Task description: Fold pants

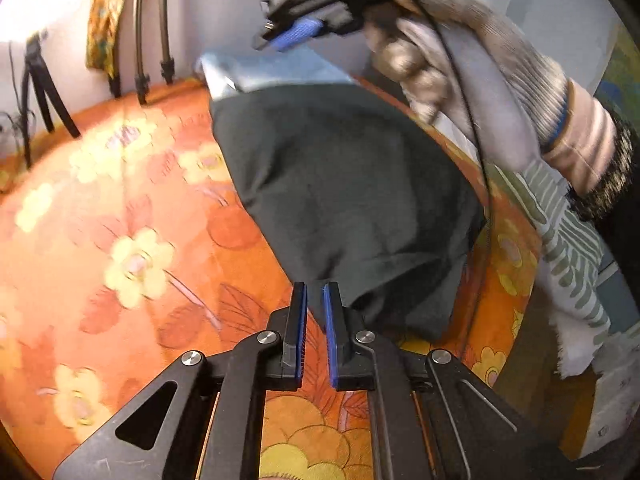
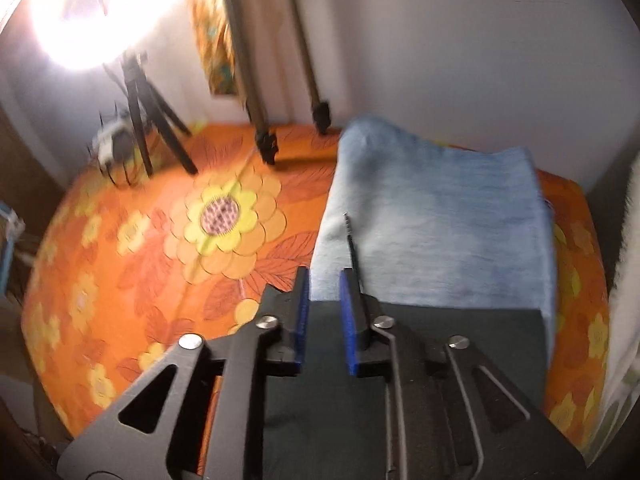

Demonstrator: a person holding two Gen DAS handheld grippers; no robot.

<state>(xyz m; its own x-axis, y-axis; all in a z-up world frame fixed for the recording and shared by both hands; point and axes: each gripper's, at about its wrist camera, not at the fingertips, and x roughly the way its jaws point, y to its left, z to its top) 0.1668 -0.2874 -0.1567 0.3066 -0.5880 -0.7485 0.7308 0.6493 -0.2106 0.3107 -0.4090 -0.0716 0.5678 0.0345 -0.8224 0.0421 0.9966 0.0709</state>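
Looking along the left gripper (image 1: 315,292), its blue-padded jaws stand a narrow gap apart and hold nothing, just above the near edge of the folded dark grey pants (image 1: 344,196) on the orange floral bedspread (image 1: 120,208). A gloved hand (image 1: 472,80) carries the right gripper (image 1: 280,36) beyond. From the right wrist, the right gripper (image 2: 324,276) is slightly parted and empty over the dark pants (image 2: 460,332), which lie on a folded light-blue denim garment (image 2: 440,216).
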